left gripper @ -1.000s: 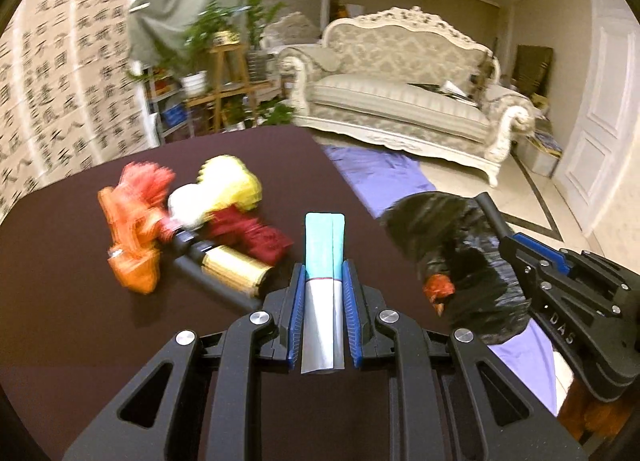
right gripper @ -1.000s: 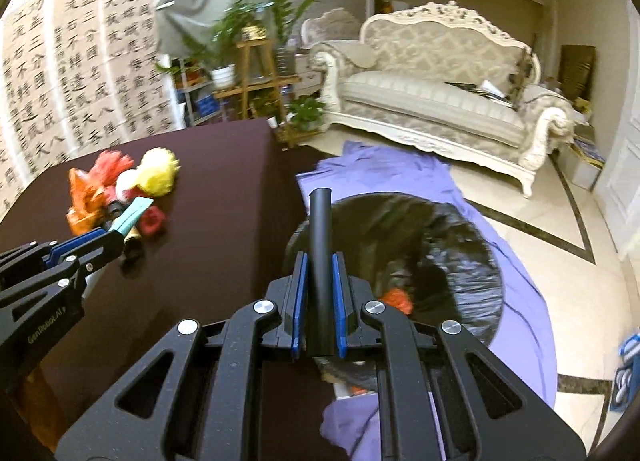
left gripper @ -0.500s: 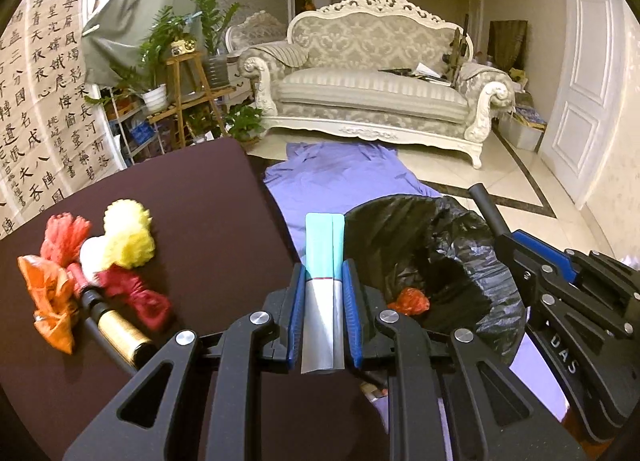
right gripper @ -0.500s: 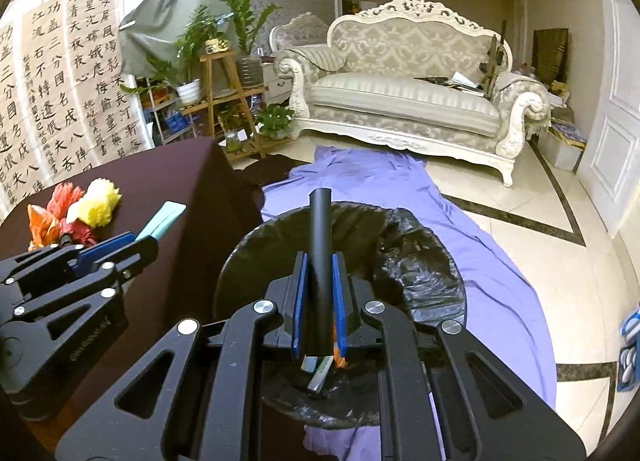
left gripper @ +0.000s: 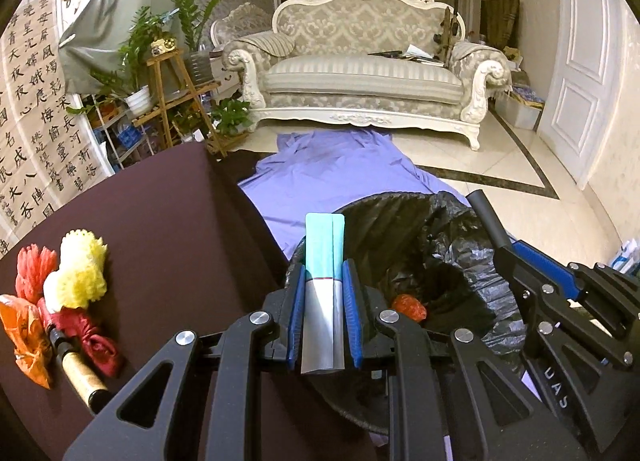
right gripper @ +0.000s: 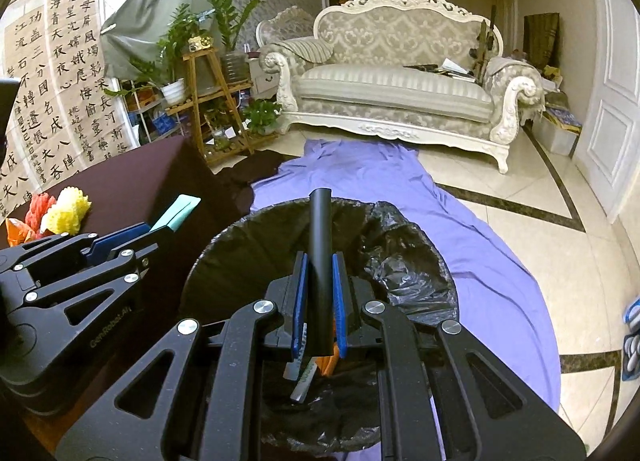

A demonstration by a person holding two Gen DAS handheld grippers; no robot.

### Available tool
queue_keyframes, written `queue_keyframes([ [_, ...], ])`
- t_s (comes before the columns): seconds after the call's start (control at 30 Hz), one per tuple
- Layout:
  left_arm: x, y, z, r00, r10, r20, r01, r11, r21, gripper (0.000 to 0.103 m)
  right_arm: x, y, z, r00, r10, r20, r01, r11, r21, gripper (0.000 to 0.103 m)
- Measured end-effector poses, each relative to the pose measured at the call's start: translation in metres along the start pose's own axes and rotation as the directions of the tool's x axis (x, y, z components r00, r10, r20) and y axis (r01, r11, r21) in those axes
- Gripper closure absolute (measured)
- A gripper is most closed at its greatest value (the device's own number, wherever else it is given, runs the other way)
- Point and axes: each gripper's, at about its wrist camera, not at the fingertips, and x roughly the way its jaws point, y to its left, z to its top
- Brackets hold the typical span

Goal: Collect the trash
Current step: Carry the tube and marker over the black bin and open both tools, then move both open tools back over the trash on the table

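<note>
My left gripper [left gripper: 323, 281] is shut on a teal and silver tube [left gripper: 323, 257] and holds it at the left rim of the black trash bag [left gripper: 460, 261], beside the dark table's edge. My right gripper [right gripper: 318, 273] is shut on a black tube [right gripper: 321, 245] and holds it over the open bag [right gripper: 248, 245]. Inside the bag lie a red scrap [left gripper: 408, 308] and a silver tube [right gripper: 302, 383]. A pile of trash stays on the table: yellow foam net [left gripper: 82, 273], red wrappers [left gripper: 94, 335], an orange wrapper [left gripper: 26, 335] and a gold tube [left gripper: 80, 375].
The dark table [left gripper: 168, 221] is on the left. A purple cloth [left gripper: 332, 169] lies on the tiled floor under the bag. A white sofa [left gripper: 360, 73] stands behind, a plant stand [left gripper: 176, 101] to the left, a white door [left gripper: 580, 73] to the right.
Both grippers have swung right, from the table toward the bag. The left gripper with the teal tube now reaches the bag's rim; the trash pile has slid to the left of its view.
</note>
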Motion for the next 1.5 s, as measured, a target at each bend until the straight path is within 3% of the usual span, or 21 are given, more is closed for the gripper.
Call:
queue_keyframes([
  [0.17, 0.004, -0.006, 0.003, 1.0, 0.02, -0.014, -0.02, 1.0, 0.016, 0.081, 0.004, 0.0, 0.003, 1.0, -0.001, -0.008, 0.001, 1.0, 0.009, 0.09],
  [0.27, 0.005, -0.003, 0.003, 0.999, 0.027, -0.02, -0.027, 1.0, 0.004, 0.059, 0.002, 0.0, 0.003, 1.0, -0.01, 0.0, 0.01, 1.0, 0.012, 0.084],
  [0.33, 0.005, -0.001, 0.004, 1.0, 0.026, -0.016, -0.026, 1.0, -0.006, 0.056, 0.001, -0.002, 0.003, 1.0, -0.019, 0.007, 0.019, 1.0, 0.017, 0.077],
  [0.47, 0.002, 0.001, 0.003, 0.999, 0.046, -0.006, -0.046, 0.999, -0.014, 0.043, -0.002, -0.004, 0.003, 1.0, -0.027, 0.007, 0.027, 0.999, 0.024, 0.075],
  [0.57, -0.002, 0.007, 0.002, 0.998, 0.059, -0.003, -0.06, 0.998, -0.024, 0.037, -0.008, -0.003, 0.005, 0.999, -0.035, 0.018, 0.034, 0.999, 0.024, 0.063],
  [1.03, -0.044, 0.061, -0.028, 0.993, 0.12, -0.006, -0.12, 0.986, -0.12, 0.035, -0.027, 0.045, -0.011, 0.999, 0.042, -0.017, -0.043, 0.998, -0.037, 0.06],
  [1.5, -0.08, 0.137, -0.079, 0.966, 0.254, -0.05, -0.259, 0.937, -0.234, 0.035, -0.04, 0.136, -0.024, 0.981, 0.187, -0.059, -0.194, 0.968, -0.159, 0.06],
])
